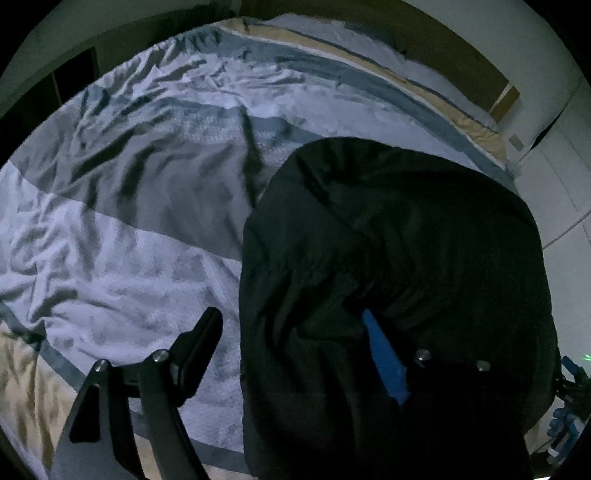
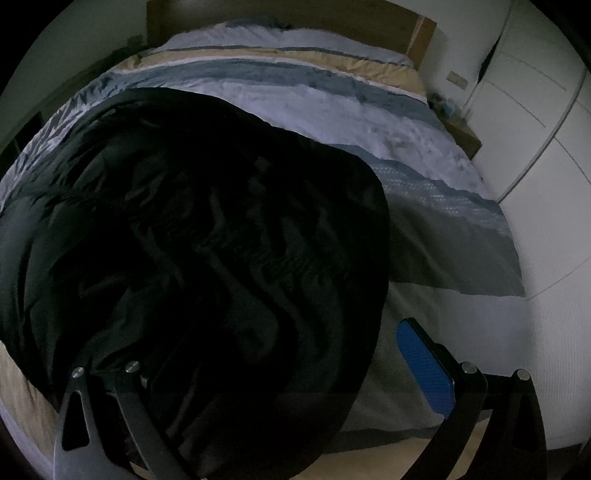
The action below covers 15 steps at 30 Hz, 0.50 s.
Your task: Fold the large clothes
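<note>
A large black garment point(image 1: 399, 266) lies folded in a bulky heap on the striped bed cover point(image 1: 147, 206). In the left wrist view my left gripper point(image 1: 295, 339) is open over the garment's left edge; its left finger point(image 1: 199, 343) is over the cover and its blue-padded right finger point(image 1: 384, 354) lies partly under a black fold. In the right wrist view the garment point(image 2: 192, 251) fills the left side. My right gripper point(image 2: 291, 354) is open over the garment's right edge; its blue pad point(image 2: 424, 365) is over the cover and the left finger is hidden against the dark cloth.
The bed cover point(image 2: 424, 155) has grey, white, blue and tan stripes and is wrinkled. A wooden headboard point(image 2: 332, 18) stands at the far end. White wardrobe doors point(image 2: 535, 147) and a small bedside table point(image 2: 461, 133) stand right of the bed.
</note>
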Available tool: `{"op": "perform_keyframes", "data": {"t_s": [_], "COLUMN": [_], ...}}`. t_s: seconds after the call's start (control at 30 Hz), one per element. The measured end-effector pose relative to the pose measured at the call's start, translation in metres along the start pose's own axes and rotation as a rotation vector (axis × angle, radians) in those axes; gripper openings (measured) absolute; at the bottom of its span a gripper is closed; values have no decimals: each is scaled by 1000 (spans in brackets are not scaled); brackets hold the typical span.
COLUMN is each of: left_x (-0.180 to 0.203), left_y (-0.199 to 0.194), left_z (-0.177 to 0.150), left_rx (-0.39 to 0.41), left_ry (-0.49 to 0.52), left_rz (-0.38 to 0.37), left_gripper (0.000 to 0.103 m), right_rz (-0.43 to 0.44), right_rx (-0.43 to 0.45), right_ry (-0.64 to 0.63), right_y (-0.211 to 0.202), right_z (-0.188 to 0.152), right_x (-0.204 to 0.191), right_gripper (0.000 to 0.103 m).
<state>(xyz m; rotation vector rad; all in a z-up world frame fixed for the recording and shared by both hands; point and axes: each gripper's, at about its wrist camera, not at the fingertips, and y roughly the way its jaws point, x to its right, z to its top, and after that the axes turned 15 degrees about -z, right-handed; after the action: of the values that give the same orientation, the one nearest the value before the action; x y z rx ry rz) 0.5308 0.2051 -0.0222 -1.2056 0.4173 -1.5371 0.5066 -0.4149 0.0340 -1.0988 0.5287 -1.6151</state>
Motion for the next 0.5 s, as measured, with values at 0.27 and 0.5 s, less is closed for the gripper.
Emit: {"op": "perform_keyframes", "data": {"t_s": [0.27, 0.5], "left_x": [-5, -20], "left_y": [10, 23], "left_z": [4, 7], "left_rx": [-27, -75], "left_ry": [-35, -145], "left_rz": [-84, -255], "left_gripper": [78, 78], "right_rz": [76, 392], "right_rx": [-43, -200], "right_ry": [53, 274], "right_y": [15, 62], "right_z": [3, -12], "right_x": [6, 32], "right_gripper": [103, 103]}}
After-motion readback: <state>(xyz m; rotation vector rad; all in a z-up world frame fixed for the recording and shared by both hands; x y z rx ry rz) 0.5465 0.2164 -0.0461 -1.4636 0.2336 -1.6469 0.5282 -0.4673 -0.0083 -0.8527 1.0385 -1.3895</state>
